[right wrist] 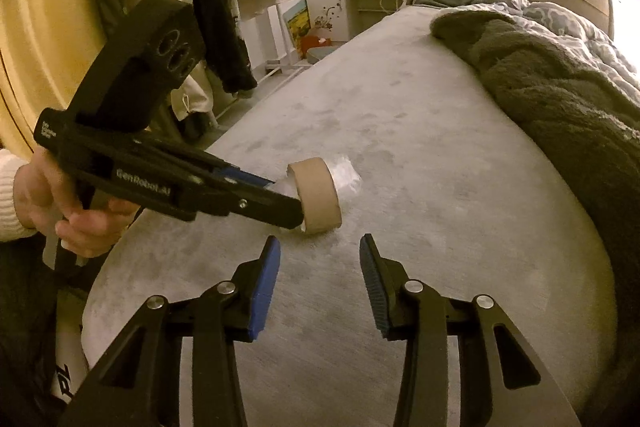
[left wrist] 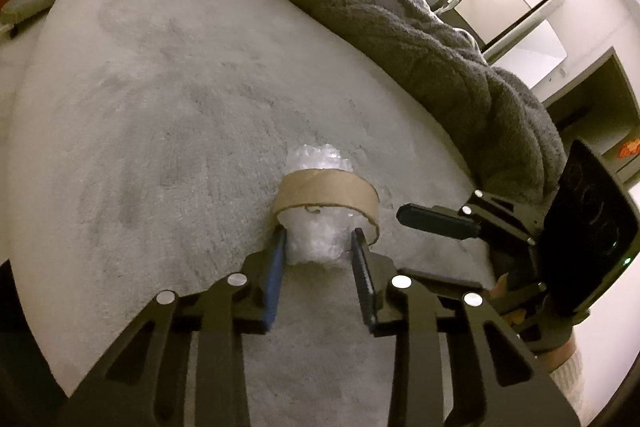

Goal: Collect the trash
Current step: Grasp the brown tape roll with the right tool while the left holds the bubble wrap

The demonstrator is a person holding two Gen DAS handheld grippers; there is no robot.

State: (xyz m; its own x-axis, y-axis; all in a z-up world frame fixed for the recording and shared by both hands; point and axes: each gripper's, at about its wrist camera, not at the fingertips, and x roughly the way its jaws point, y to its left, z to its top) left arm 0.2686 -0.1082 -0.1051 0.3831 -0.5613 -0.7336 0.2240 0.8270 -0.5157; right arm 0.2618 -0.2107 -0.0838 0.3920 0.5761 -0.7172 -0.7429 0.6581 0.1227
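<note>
On the grey bed (right wrist: 400, 147) lies a cardboard tape ring (left wrist: 326, 197) stuffed with crumpled bubble wrap (left wrist: 316, 239). The left gripper (left wrist: 320, 247) has its fingers clamped on the wrap at the ring's near end. Just beside the ring, the right gripper (right wrist: 318, 259) hovers with fingers apart, holding nothing.

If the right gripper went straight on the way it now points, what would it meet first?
Probably bare bed cover: the right gripper stands open and empty, with the cardboard roll slightly left of its line, though depth is unclear.
</note>
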